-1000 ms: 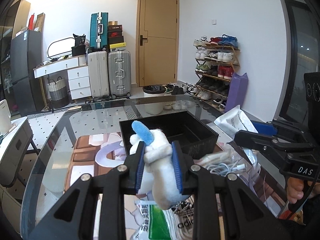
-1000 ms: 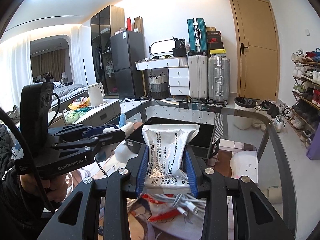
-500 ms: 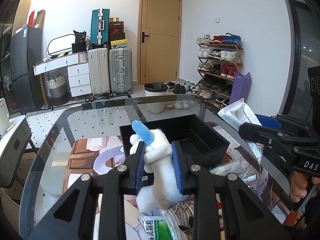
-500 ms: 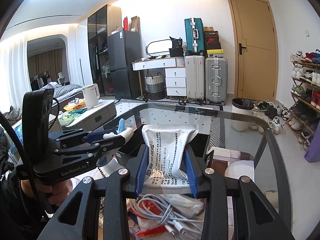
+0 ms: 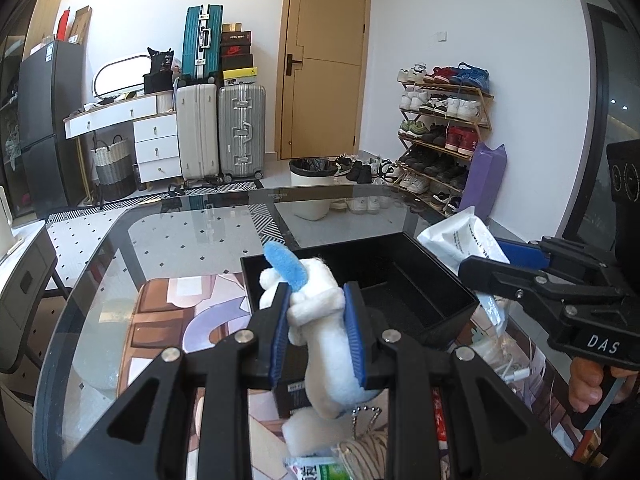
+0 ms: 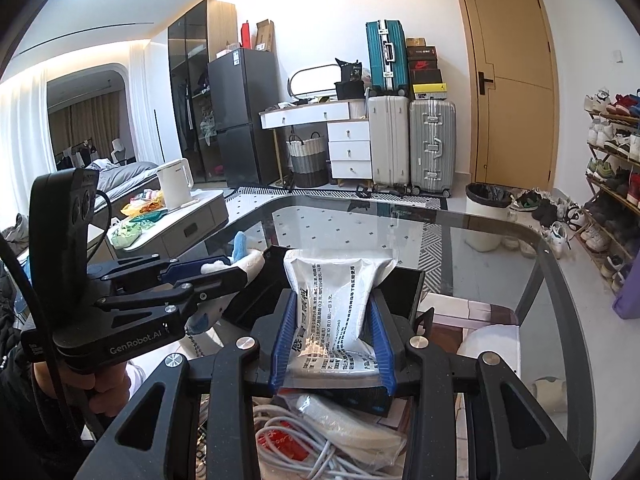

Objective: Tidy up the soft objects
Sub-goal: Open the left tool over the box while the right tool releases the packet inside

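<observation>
The room is a bright, white-walled entry space with a tan wooden door [image 5: 326, 60] at twelve o'clock in the left wrist view, a dark fridge [image 6: 244, 116] and a white drawer desk [image 6: 320, 136] toward ten o'clock, upright suitcases [image 5: 222, 128] beside the door, and a loaded shoe rack [image 5: 442, 128] at two o'clock with a white waste bin [image 5: 312, 192] near it. Filling the foreground is a round-cornered glass table [image 5: 192, 232], a printed mat showing beneath the glass. On it sits an open black box [image 5: 400, 292] with an inner divider, just ahead of both tools. A tangle of white cables [image 6: 320, 440] lies on the table at six o'clock in the right wrist view. The right gripper [image 6: 332, 336] pinches a white printed pouch [image 6: 340, 296], held above the box's near edge. The left gripper [image 5: 318, 328] is clamped on a white plush toy [image 5: 320, 320] with a blue ear, hanging over the box's near left corner.
</observation>
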